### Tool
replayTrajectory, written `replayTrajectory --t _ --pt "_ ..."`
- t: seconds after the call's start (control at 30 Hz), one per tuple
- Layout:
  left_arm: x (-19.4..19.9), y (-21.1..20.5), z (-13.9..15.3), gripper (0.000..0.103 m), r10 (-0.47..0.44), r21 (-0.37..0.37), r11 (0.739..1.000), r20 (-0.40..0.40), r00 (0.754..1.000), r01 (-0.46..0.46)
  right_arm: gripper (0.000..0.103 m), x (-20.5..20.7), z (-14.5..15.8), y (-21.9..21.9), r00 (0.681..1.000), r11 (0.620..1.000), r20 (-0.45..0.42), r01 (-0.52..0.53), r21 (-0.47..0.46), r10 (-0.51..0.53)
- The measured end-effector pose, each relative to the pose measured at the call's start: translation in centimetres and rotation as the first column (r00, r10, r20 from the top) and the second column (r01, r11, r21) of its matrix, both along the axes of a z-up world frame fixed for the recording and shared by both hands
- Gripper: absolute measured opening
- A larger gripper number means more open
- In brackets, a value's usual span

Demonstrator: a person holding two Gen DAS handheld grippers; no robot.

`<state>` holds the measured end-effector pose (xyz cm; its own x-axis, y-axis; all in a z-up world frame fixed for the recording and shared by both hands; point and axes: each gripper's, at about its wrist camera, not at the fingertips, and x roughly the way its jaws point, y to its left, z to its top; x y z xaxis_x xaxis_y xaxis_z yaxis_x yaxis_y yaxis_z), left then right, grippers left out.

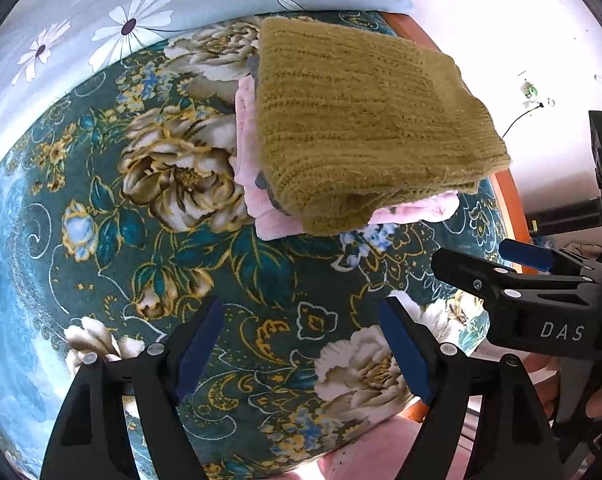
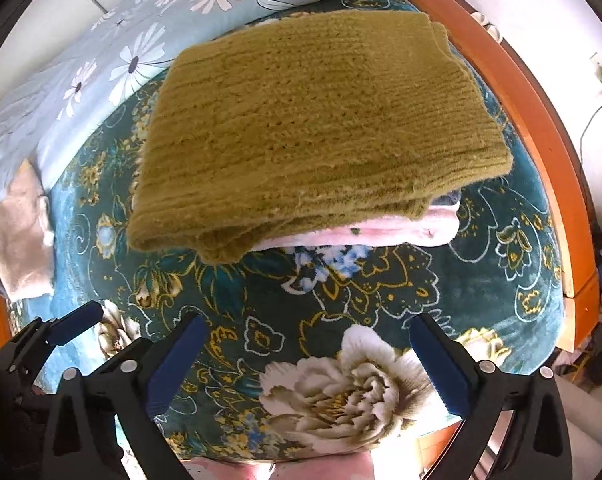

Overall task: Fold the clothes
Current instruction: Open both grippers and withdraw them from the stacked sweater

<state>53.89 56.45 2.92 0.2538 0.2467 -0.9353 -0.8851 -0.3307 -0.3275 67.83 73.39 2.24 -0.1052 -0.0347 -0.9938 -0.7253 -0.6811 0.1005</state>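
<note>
folded sweater (image 2: 313, 128) lies crosswise (atop pink)

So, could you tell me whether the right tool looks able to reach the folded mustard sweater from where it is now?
Probably yes. The right tool is open and faces the mustard sweater, with only bare floral blanket between them.

On the bed (image 2: 481, 280) lie one olive sweater (image 2: 317, 120), one pink garment (image 2: 381, 236) under it, and one beige folded cloth (image 2: 21, 236) far left of the sweater.
</note>
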Motion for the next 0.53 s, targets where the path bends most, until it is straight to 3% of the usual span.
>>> replayTrajectory --t 0.3,0.53 --pt "-0.2 -0.3 0.2 0.081 -0.018 0.007 1.0 -0.009 1.0 0.019 0.103 -0.4 -0.3 -0.1 0.998 0.999 0.033 0.049 0.003 -0.049" --pt "-0.1 -0.4 0.7 0.081 -0.019 0.016 1.0 -0.028 0.999 0.019 0.103 -1.5 0.1 -0.4 0.999 0.999 0.052 -0.017 0.034 0.015"
